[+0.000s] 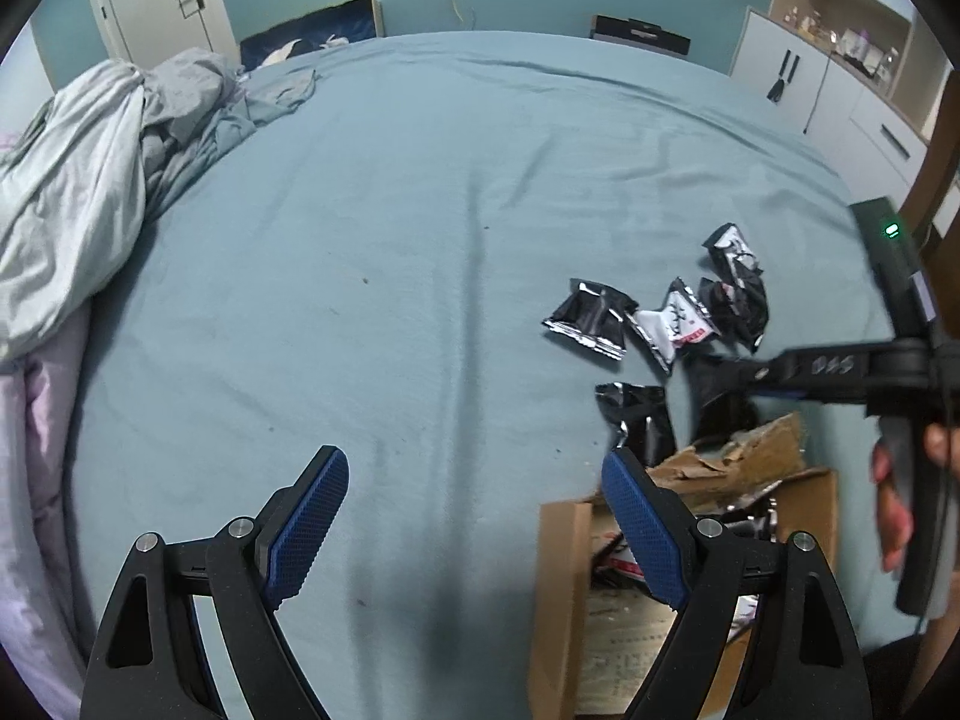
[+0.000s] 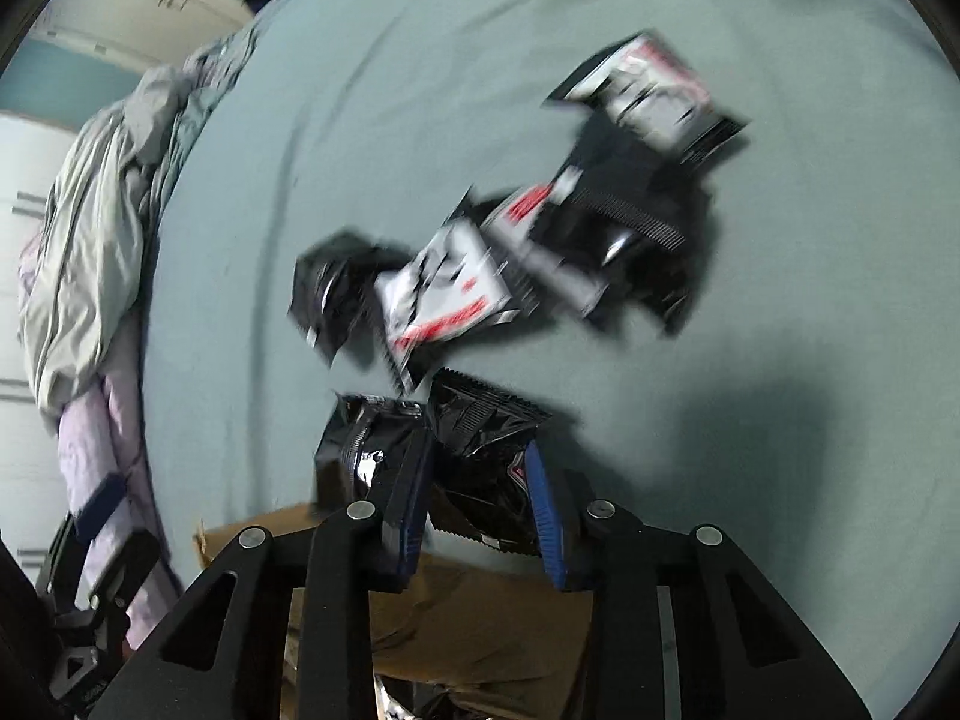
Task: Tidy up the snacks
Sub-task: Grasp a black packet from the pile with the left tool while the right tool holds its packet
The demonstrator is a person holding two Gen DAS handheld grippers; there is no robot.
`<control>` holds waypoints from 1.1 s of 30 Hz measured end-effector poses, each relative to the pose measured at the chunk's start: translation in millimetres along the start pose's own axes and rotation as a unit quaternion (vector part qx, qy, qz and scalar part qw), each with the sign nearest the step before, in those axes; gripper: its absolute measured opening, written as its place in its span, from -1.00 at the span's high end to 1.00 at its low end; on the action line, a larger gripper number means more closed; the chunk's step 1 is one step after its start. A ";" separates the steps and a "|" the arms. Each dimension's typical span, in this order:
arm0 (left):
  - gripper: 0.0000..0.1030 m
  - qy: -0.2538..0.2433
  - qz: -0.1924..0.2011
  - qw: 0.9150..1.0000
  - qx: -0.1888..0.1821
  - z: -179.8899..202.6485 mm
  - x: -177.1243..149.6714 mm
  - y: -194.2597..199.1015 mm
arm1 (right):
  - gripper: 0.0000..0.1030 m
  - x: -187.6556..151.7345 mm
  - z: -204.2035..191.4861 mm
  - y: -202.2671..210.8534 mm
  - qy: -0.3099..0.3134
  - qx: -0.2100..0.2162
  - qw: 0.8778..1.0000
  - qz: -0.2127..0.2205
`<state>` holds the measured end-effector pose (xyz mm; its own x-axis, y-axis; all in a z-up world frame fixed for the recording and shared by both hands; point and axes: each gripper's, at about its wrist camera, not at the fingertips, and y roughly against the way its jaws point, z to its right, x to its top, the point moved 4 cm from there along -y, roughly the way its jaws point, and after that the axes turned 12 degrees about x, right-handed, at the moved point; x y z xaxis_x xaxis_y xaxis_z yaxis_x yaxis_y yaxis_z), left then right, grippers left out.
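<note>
Right wrist view shows the right gripper [image 2: 480, 504] closed on a black snack packet [image 2: 480, 450], above the edge of a brown cardboard box [image 2: 480, 612], with a second black packet [image 2: 366, 444] touching it on the left. Left wrist view shows the left gripper [image 1: 474, 516] with its jaws wide and nothing between them, over the blue bed sheet [image 1: 420, 240]. Farther on the bed, more black and white packets [image 2: 456, 288] lie close together, and crumpled bedding [image 1: 78, 192] is beyond.

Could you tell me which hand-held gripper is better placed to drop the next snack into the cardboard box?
The right hand-held gripper: its jaws are closed on a crinkly black foil snack packet, just above the brown cardboard box. The left hand-held gripper hangs open and empty over the teal bedsheet.
</note>
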<state>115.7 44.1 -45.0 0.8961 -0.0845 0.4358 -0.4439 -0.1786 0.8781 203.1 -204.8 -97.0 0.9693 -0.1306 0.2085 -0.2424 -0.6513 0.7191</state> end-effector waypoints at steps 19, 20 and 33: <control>-0.71 -0.113 -0.062 0.992 -0.003 64.6 70.0 -64.0 | 0.43 -30.5 1.0 52.6 -0.022 0.002 0.993 0.114; -0.71 -0.119 -0.067 0.991 -0.008 73.1 74.1 -70.6 | 0.43 -29.7 1.6 54.1 -0.023 0.002 0.993 0.114; 0.09 -0.121 -0.115 0.985 -0.036 100.0 78.8 -113.6 | 0.43 -23.4 13.4 61.6 -0.027 0.011 0.993 0.111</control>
<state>237.1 -40.3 -130.1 0.9439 -0.2822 0.1714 -0.2200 -0.1504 0.9638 166.1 -251.9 -66.4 0.8930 -0.3123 0.3240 -0.4500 -0.6184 0.6443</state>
